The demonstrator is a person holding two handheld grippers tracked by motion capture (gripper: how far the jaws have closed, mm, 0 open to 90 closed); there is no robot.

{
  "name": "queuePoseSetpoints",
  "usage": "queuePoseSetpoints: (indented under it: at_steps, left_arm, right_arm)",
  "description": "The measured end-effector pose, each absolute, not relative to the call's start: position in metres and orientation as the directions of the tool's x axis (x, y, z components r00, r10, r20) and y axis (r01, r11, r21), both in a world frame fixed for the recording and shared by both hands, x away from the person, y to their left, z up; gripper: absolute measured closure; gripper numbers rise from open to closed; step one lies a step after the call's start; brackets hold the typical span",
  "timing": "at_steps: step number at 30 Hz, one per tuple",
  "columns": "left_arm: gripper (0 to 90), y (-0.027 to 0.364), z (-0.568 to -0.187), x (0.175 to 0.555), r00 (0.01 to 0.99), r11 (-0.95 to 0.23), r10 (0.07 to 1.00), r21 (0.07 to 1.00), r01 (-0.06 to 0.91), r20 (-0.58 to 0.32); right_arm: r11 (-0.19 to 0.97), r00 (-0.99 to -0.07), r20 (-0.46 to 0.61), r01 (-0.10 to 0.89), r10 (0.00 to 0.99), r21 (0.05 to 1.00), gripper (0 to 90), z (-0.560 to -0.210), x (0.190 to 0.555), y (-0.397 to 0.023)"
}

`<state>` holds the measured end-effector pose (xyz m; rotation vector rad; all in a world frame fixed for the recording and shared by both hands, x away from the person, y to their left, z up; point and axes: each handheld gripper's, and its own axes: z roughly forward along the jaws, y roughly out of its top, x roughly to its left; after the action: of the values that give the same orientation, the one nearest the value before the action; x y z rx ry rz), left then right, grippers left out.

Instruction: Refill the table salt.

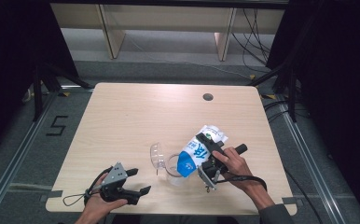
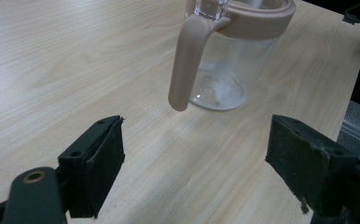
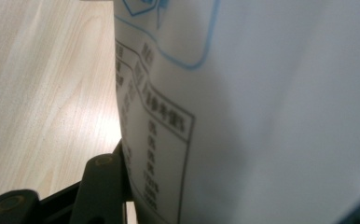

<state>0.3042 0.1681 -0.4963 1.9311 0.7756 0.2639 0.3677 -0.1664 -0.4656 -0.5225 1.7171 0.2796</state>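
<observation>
The right claw [image 1: 205, 156] is grasping a blue-and-white milk carton [image 1: 197, 150], tilted over the clear jug [image 2: 229, 56] on the desk [image 1: 122, 116]. The left claw [image 1: 134, 182] stands released, near the jug.

In the right gripper view, the carton [image 3: 262, 102] runs off the top, right and bottom edges, its printed table too blurred to read. In the left gripper view, the jug [image 2: 229, 51] is cut off at the top edge, so its rim and lid are out of frame.

Carton [image 1: 196, 153] tilted over jug [image 1: 171, 165], on table [image 1: 136, 112].
</observation>
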Motion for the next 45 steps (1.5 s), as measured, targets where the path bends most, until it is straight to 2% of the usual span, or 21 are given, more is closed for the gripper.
queuePoseSetpoints:
  at_steps: [4, 6, 9, 27, 35, 36, 39, 41, 45]
  left_arm:
    - [18.3, 0.1678, -0.4963, 0.3040, 0.769, -0.297, 0.622, 0.865, 0.405, -0.146]
    - [18.3, 0.1679, -0.4963, 0.3040, 0.768, -0.297, 0.623, 0.865, 0.405, -0.146]
    - [18.3, 0.1679, -0.4963, 0.3041, 0.768, -0.297, 0.623, 0.864, 0.406, -0.147]
    - [18.4, 0.1677, -0.4963, 0.3038, 0.767, -0.297, 0.625, 0.863, 0.408, -0.148]
    - [18.4, 0.1679, -0.4963, 0.3043, 0.770, -0.302, 0.622, 0.864, 0.403, -0.142]
    - [18.4, 0.1679, -0.4963, 0.3042, 0.770, -0.302, 0.623, 0.863, 0.404, -0.142]
    - [18.4, 0.1678, -0.4963, 0.3041, 0.769, -0.304, 0.624, 0.863, 0.404, -0.140]
    - [18.4, 0.1678, -0.4966, 0.3043, 0.772, -0.304, 0.620, 0.863, 0.404, -0.143]
    - [18.4, 0.1673, -0.4967, 0.3035, 0.765, -0.294, 0.626, 0.861, 0.415, -0.155]
  right_arm:
    - [0.873, -0.130, -0.973, -0.477, -0.189, -0.105, 48.4, -0.4665, 0.3668, -0.1662]
    - [0.849, -0.092, -0.968, -0.504, -0.235, -0.158, 48.4, -0.4628, 0.3681, -0.1645]
    - [0.878, -0.138, -0.973, -0.468, -0.187, -0.102, 48.6, -0.4677, 0.3661, -0.1667]
    - [0.878, -0.124, -0.973, -0.464, -0.197, -0.119, 49.2, -0.4668, 0.3660, -0.1664]
    - [0.878, -0.114, -0.971, -0.459, -0.209, -0.135, 49.5, -0.4668, 0.3660, -0.1662]
    - [0.863, -0.087, -0.966, -0.475, -0.243, -0.174, 49.6, -0.4642, 0.3667, -0.1650]
    - [0.875, -0.107, -0.971, -0.462, -0.215, -0.143, 49.8, -0.4667, 0.3659, -0.1658]
    - [0.849, -0.057, -0.962, -0.487, -0.266, -0.205, 49.9, -0.4626, 0.3668, -0.1633]
    - [0.849, -0.056, -0.964, -0.488, -0.262, -0.202, 50.1, -0.4622, 0.3666, -0.1635]
